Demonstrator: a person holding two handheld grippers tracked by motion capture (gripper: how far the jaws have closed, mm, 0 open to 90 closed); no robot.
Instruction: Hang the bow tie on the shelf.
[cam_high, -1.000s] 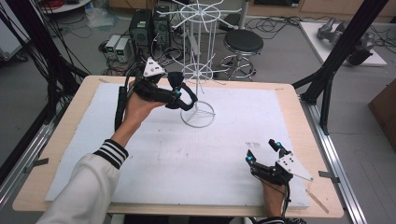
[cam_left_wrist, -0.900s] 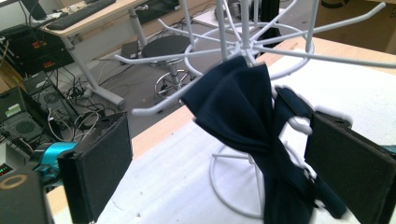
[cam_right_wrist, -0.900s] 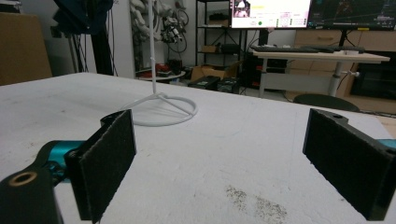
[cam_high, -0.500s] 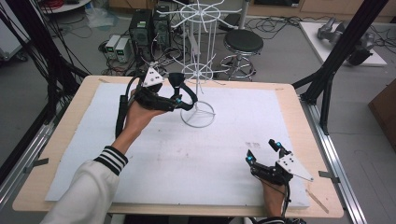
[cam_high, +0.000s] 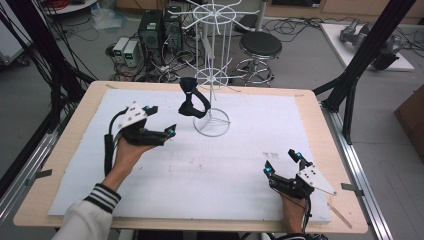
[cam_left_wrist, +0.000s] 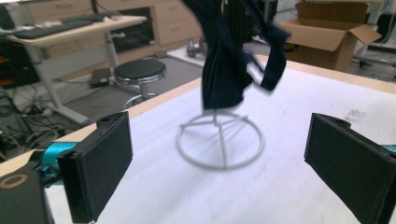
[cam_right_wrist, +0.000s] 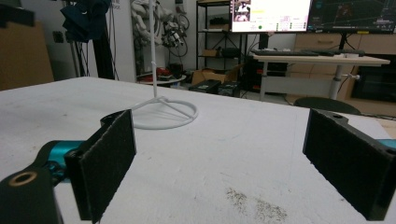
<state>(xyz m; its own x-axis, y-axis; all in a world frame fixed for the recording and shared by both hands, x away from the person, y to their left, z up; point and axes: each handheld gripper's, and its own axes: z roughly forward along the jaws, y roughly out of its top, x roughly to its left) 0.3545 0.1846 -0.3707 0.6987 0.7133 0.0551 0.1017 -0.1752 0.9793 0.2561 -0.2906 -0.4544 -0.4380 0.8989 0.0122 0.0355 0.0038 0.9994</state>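
White-covered bench (cam_high: 250, 165) in a cabled lab room.
A dark cloth (cam_high: 191, 104) is seen hung on the wire rack (cam_high: 212, 75); a monitor (cam_right_wrist: 271, 15) is shown in the right gripper view; left claw (cam_high: 160, 120) and right claw (cam_high: 281, 162) are held wide, empty.

White wire rack (cam_high: 212, 75), ring base included. Dark navy garment (cam_high: 191, 103) hanging on it. White sheet (cam_high: 210, 165) over pale wood table (cam_high: 320, 107). Black jaws, teal accents, grey plate on left gripper (cam_high: 159, 120) and right gripper (cam_high: 283, 163). Black-and-white striped cuff (cam_high: 102, 198).
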